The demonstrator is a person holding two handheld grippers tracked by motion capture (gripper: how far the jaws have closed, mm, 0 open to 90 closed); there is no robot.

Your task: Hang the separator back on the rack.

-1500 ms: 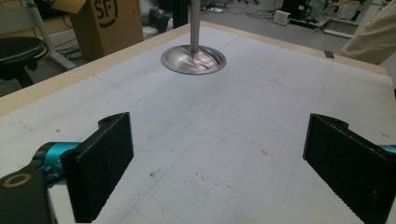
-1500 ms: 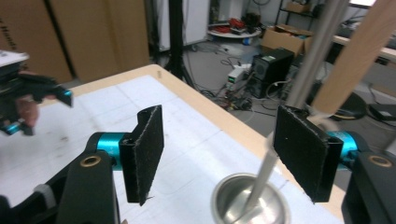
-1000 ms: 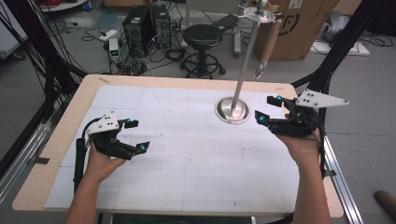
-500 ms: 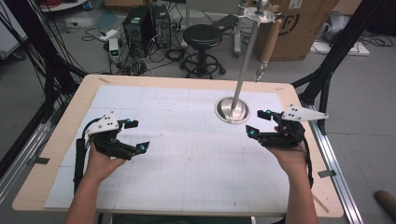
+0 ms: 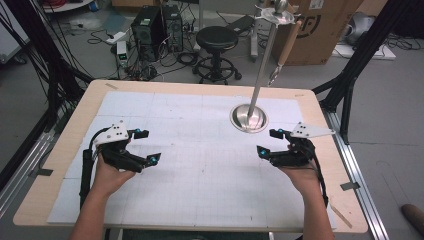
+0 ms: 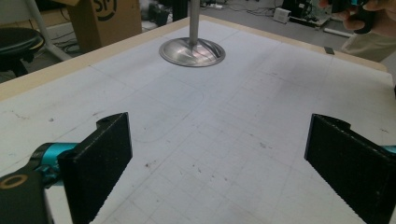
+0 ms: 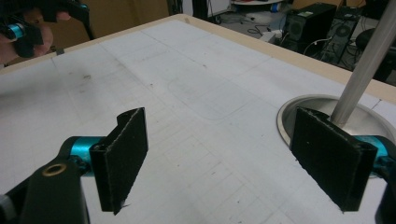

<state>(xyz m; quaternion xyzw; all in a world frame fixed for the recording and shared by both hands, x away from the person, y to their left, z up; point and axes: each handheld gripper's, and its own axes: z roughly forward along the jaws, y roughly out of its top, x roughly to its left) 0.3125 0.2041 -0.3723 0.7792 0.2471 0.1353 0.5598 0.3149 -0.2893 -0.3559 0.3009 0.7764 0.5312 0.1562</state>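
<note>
A white gridded mat (image 5: 200, 165) covers the wooden table. On it at the back right stands a metal stand with a round base (image 5: 248, 118) and a tall pole; a wooden-handled tool (image 5: 287, 42) hangs from its top. My left gripper (image 5: 149, 146) rests low over the mat's left side, jaws wide open and empty, as the left gripper view (image 6: 219, 140) shows. My right gripper (image 5: 267, 141) hovers just in front of the stand's base (image 7: 327, 116). Its jaws have just been opening and stand apart with nothing between them (image 7: 219, 140).
Behind the table are a black stool (image 5: 216, 37), computer towers (image 5: 159, 25), a cardboard box (image 5: 320, 30) and loose cables on the floor. Black frame legs stand at both back corners. The left gripper view catches the other hand (image 6: 364, 18) far off.
The right hand has sunk toward the table, drawn nearer the front edge, and its jaws stand wider. The left hand has kept still.
</note>
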